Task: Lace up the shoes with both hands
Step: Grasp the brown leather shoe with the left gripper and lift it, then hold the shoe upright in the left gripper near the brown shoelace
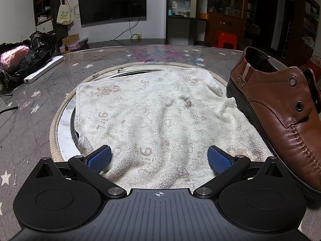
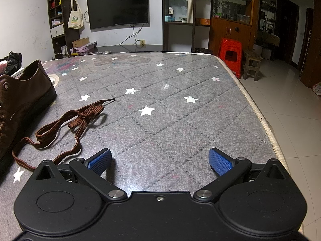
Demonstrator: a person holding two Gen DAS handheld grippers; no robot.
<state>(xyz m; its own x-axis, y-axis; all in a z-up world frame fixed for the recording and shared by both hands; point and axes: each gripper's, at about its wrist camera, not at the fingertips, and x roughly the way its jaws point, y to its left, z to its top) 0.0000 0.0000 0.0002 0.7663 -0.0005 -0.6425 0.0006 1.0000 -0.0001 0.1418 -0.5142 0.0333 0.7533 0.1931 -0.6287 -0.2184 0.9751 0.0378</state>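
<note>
A brown leather shoe (image 1: 280, 108) with bare metal eyelets stands on the table at the right of the left wrist view, its heel toward the far side. The same shoe (image 2: 22, 104) fills the left edge of the right wrist view. A loose brown shoelace (image 2: 66, 126) lies in loops on the table beside it, one tip pointing away. My left gripper (image 1: 159, 158) hangs open over a white towel (image 1: 156, 112), left of the shoe, nothing between its blue pads. My right gripper (image 2: 160, 160) is open over bare tabletop, right of the lace, holding nothing.
The grey star-patterned table (image 2: 180, 104) ends at a right edge (image 2: 260, 118) with tiled floor beyond. A round inset ring (image 1: 60, 108) lies under the towel. A black plastic bag (image 1: 30, 56) and a white bar (image 1: 44, 69) sit far left. A red stool (image 2: 229, 54) stands past the table.
</note>
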